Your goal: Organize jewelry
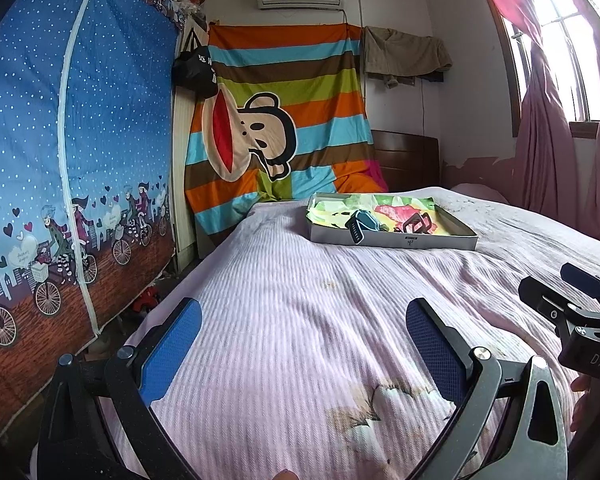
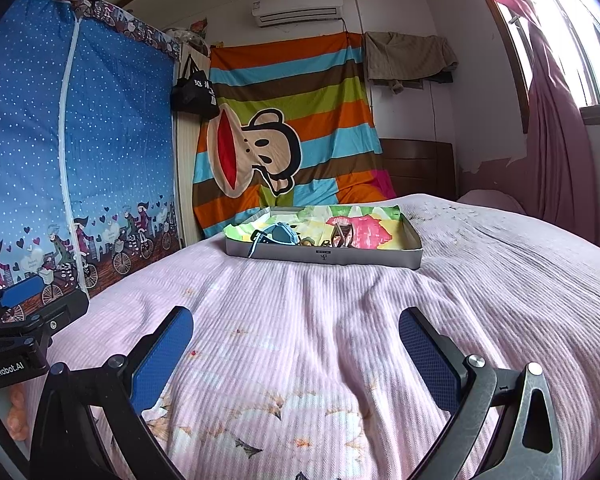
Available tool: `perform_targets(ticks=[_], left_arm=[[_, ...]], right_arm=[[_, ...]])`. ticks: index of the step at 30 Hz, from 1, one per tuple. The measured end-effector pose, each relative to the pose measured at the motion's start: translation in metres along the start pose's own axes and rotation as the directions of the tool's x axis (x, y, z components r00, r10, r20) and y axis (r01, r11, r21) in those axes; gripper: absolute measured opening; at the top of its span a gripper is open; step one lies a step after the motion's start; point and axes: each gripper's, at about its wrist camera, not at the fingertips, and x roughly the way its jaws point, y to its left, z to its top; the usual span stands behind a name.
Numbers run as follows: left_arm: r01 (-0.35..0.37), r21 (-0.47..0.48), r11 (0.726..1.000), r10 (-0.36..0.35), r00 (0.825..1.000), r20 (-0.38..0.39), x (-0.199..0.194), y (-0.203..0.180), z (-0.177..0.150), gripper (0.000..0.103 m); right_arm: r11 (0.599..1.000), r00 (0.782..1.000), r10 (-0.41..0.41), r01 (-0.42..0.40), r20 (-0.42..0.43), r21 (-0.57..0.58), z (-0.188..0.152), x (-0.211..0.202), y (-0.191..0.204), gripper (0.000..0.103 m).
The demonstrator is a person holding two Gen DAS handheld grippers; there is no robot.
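I have both grippers hovering over the pink bedspread (image 1: 300, 320), the left gripper (image 1: 304, 344) and the right gripper (image 2: 296, 350) each with jaws spread wide and gripping nothing. The shallow grey box (image 2: 324, 255) holding the jewelry lies well ahead, at about one o'clock from the left gripper and twelve o'clock from the right. A blue watch (image 2: 278, 234) lies at its near-left corner.

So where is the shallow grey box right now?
The grey box sits on the pink bedspread ahead of both open hand-held grippers, near the bed's far end, below the striped monkey sheet; the left wrist view shows it right of centre.
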Motion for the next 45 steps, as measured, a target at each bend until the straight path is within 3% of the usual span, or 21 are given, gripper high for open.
perform_targets(ticks=[45], left_arm=[[-0.014, -0.008, 1.0, 0.015, 1.0, 0.012, -0.0031, -0.0028, -0.0033, 0.1]], right_arm=[[1.0, 1.0, 0.003, -0.003, 0.003, 0.003, 0.0001, -0.0007, 0.0003, 0.103]])
